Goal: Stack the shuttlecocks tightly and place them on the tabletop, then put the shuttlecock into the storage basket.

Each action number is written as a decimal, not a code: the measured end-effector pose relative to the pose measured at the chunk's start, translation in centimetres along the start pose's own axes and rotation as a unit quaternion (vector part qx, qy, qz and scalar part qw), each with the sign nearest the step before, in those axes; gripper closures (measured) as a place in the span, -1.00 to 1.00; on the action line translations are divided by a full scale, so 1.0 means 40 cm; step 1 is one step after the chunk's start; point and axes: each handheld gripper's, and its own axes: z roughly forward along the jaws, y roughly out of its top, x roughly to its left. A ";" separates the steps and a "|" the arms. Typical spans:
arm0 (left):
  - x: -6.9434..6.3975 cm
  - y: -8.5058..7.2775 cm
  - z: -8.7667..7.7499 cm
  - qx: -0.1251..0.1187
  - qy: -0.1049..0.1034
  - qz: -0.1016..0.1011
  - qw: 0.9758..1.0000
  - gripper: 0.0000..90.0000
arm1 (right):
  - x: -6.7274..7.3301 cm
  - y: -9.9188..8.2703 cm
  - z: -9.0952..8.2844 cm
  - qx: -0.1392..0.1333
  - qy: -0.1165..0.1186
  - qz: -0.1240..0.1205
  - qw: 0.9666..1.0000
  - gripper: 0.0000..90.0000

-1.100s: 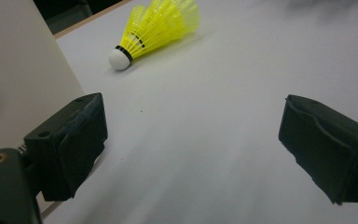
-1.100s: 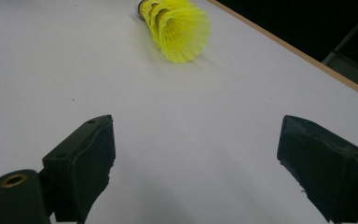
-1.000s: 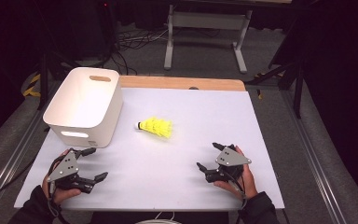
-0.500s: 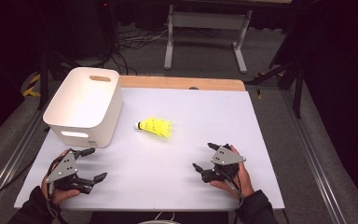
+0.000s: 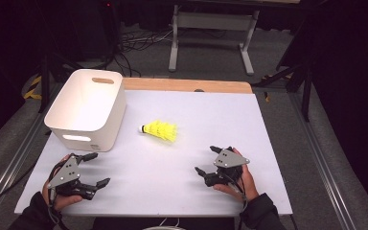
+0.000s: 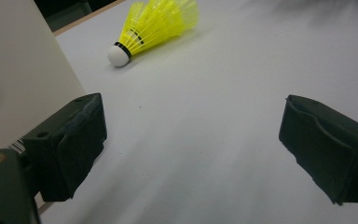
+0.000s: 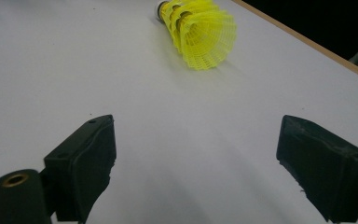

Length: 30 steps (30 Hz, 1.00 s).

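Starting out, nothing is grasped yet: my left gripper (image 5: 92,169) and right gripper (image 5: 207,160) rest wide open at the frame's bottom. The yellow plastic shuttlecock (image 5: 160,130) lies mid-frame on the white surface (image 5: 211,115), beside the white plastic bin (image 5: 87,110); picking it up remains.

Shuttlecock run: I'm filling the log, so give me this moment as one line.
left gripper: open, empty | right gripper: open, empty | shuttlecock: lying on table, untouched | bin: beside it

No readable writing anywhere.
A small barcode-like sticker sits on the white bin (image 6: 14,93), its print too blurred to read.
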 end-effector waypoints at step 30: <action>-0.004 0.003 0.006 0.002 -0.002 0.003 1.000 -0.82 | -0.046 0.129 0.223 0.050 0.086 0.041 0.994 -0.55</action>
